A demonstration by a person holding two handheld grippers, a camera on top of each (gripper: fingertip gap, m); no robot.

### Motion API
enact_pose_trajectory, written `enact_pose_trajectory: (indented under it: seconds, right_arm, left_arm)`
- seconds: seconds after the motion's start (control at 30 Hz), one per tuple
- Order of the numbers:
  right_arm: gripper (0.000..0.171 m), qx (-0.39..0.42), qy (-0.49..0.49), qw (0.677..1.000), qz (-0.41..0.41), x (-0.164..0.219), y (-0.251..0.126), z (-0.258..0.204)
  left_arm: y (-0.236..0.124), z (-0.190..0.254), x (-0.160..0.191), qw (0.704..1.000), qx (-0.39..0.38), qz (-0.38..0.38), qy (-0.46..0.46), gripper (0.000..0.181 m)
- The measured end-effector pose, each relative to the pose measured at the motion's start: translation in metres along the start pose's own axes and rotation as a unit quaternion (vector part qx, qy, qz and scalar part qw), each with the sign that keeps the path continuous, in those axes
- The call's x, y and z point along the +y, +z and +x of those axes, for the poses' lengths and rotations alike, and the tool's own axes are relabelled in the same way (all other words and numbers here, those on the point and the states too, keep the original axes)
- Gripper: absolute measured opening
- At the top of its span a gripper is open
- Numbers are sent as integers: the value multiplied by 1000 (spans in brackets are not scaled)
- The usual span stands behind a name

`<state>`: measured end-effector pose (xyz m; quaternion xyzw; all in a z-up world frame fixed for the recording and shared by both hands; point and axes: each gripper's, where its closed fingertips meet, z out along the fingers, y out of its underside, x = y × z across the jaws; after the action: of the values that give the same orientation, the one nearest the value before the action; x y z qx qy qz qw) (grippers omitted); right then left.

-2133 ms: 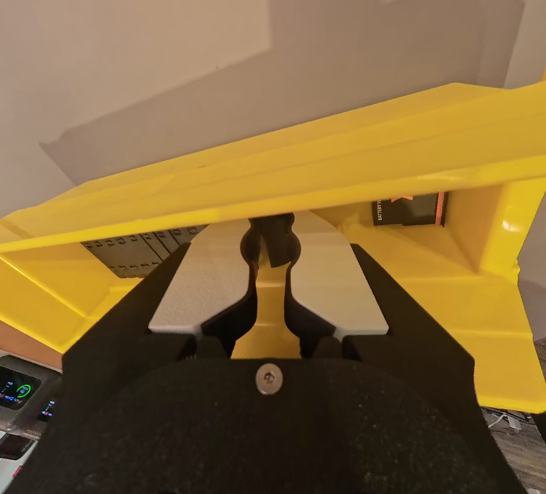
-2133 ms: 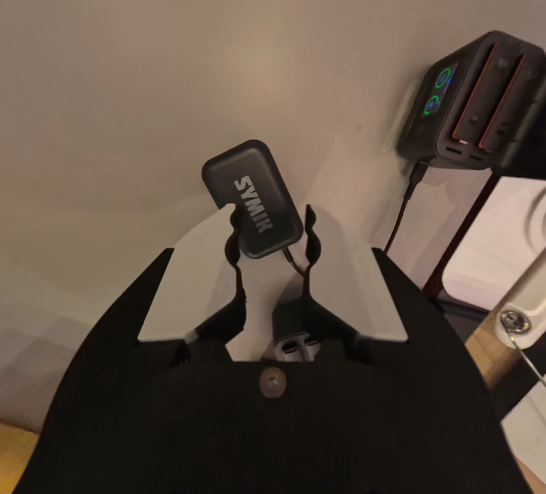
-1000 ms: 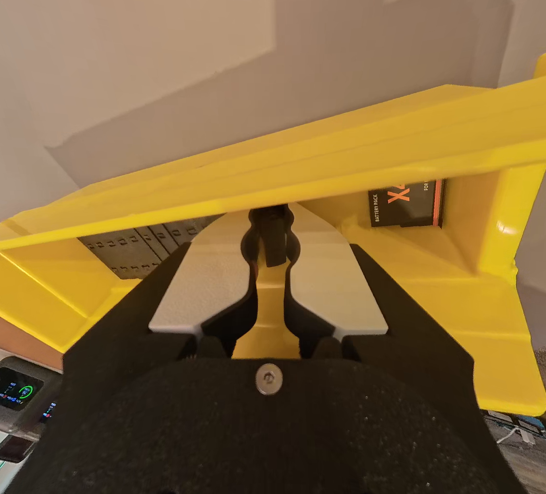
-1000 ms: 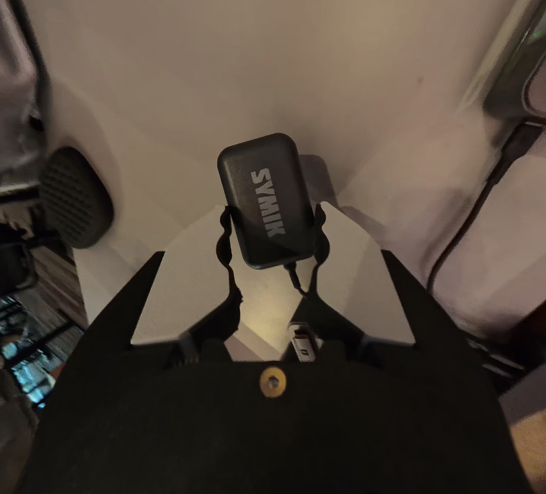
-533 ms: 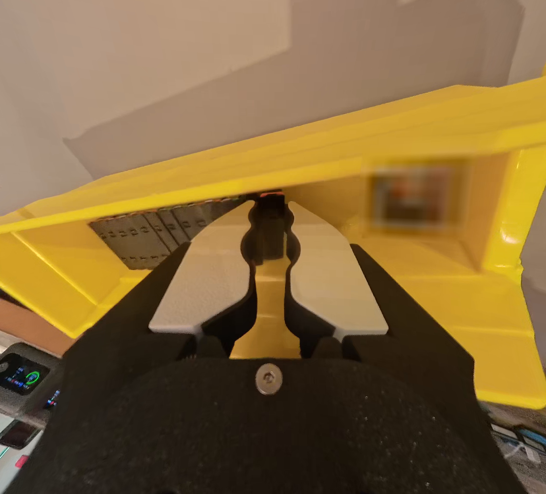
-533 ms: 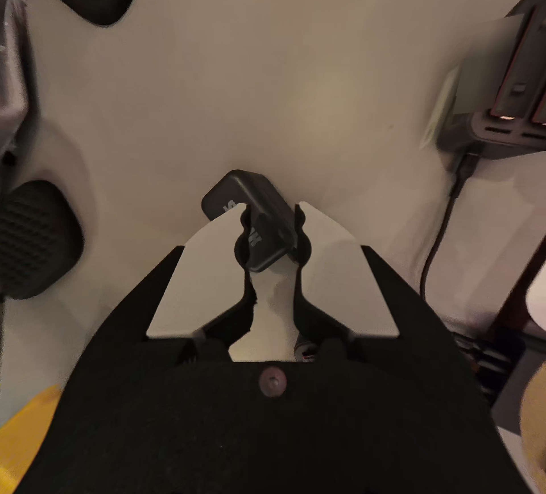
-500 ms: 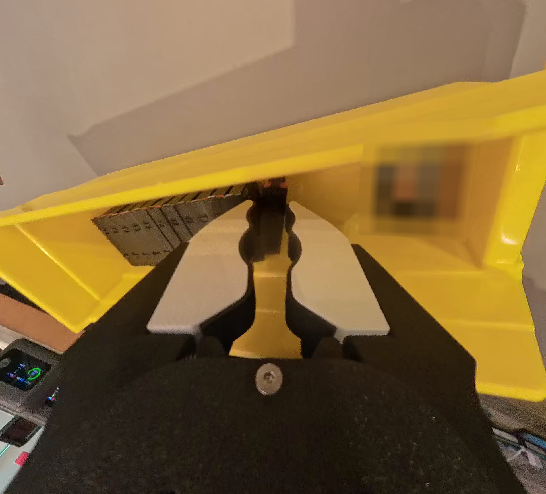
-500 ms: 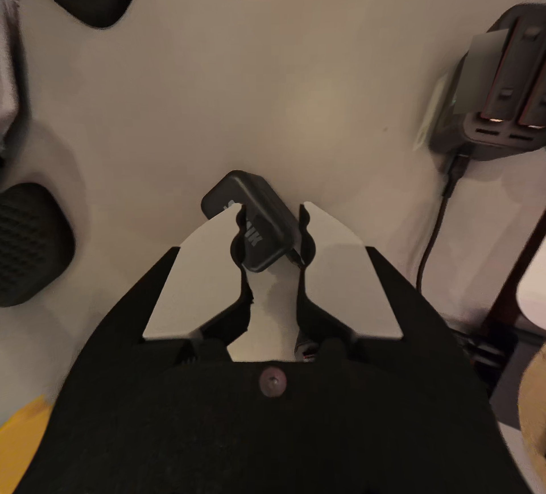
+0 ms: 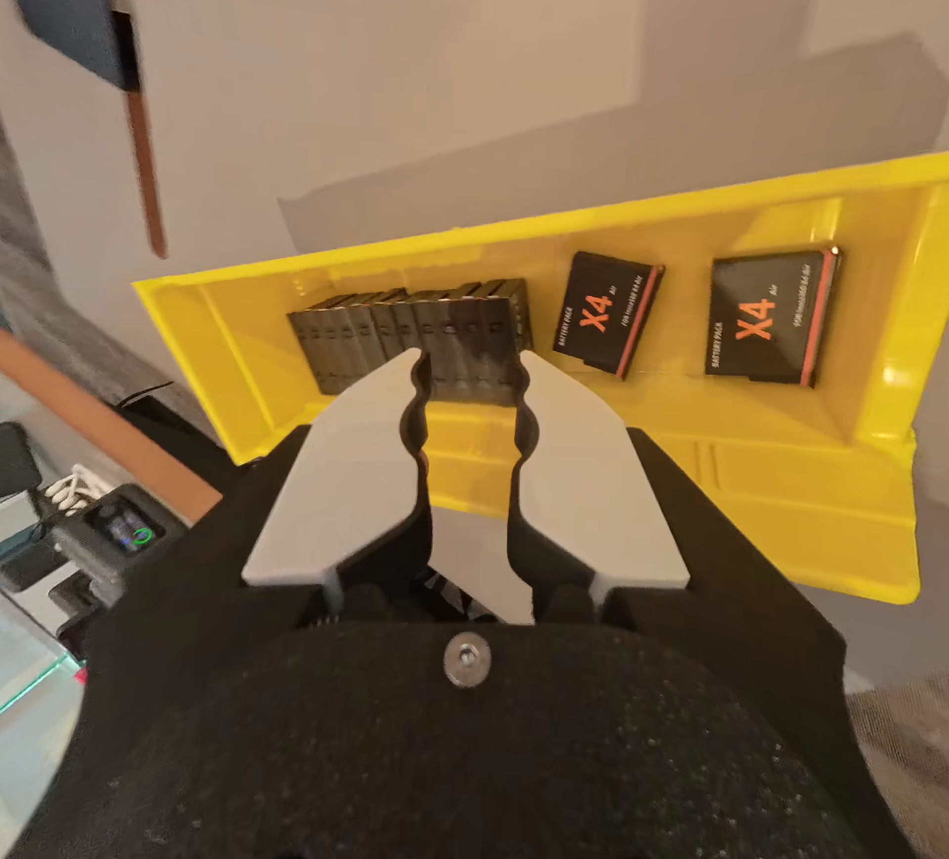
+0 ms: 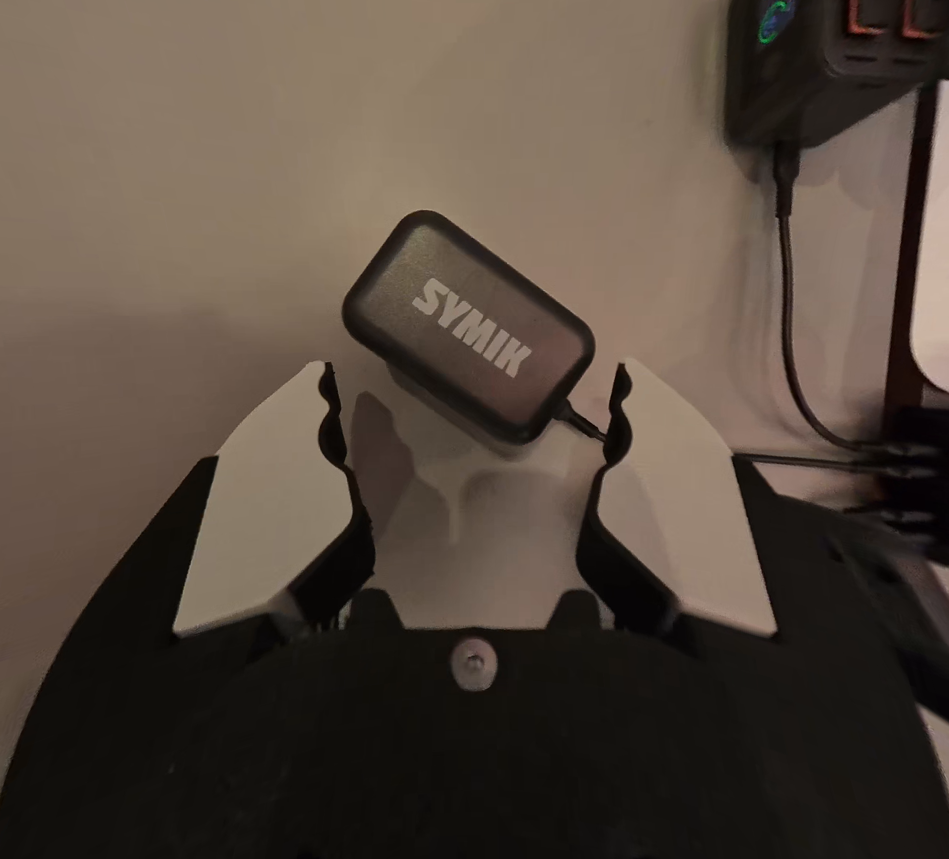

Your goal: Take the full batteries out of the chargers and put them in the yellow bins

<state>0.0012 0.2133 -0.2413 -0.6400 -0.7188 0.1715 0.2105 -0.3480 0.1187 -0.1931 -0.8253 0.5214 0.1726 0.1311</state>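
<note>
Left gripper (image 9: 470,375): jaws parted, empty, before the bin (image 9: 770,490) and its battery row (image 9: 411,336). Right gripper (image 10: 475,403): jaws wide, empty, near an adapter (image 10: 467,326). Deposit step looks finished; next, reach the charger (image 10: 842,23) for another battery.

My left black gripper with pale grey fingers (image 9: 468,375) has its jaws parted, empty. My matching right gripper (image 10: 475,380) gapes wider, gripping nothing.

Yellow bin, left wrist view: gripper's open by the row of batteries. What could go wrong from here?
1. The left gripper is open with its fingertips level with the front battery of the upright row; pulling back carelessly could tip it.
2. The yellow bin looks tilted, so the two loose batteries may slide.
3. The right gripper is open beside a black adapter and its cable; it might snag.
</note>
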Motion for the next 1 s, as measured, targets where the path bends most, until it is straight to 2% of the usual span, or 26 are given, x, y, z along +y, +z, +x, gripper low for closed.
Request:
enact_pose_trajectory:
  seconds: [0.1,0.23,0.33,0.43,0.53,0.73,1.0]
  right_arm:
    - [103,47,35,998,15,1,11,1]
    - [104,98,96,989,51,-3,20,4]
    - [97,131,134,979,83,-8,23,7]
    - [97,162,165,967,104,-12,24,11]
    - [98,200,192,952,133,-17,25,18]
    - [97,262,235,919,179,-21,25,28]
    - [96,298,257,903,171,-20,24,32]
  left_arm:
    - [-15,-11,-18,998,-40,45,-25,29]
    - [-38,-12,-70,982,-66,165,-72,28]
    - [-52,0,-124,959,-41,263,-98,29]
    - [-56,17,-174,941,12,319,-110,34]
    - [-51,27,-217,933,57,337,-114,41]
    - [-33,26,-283,931,80,338,-116,46]
    - [7,37,-330,950,88,286,-90,50]
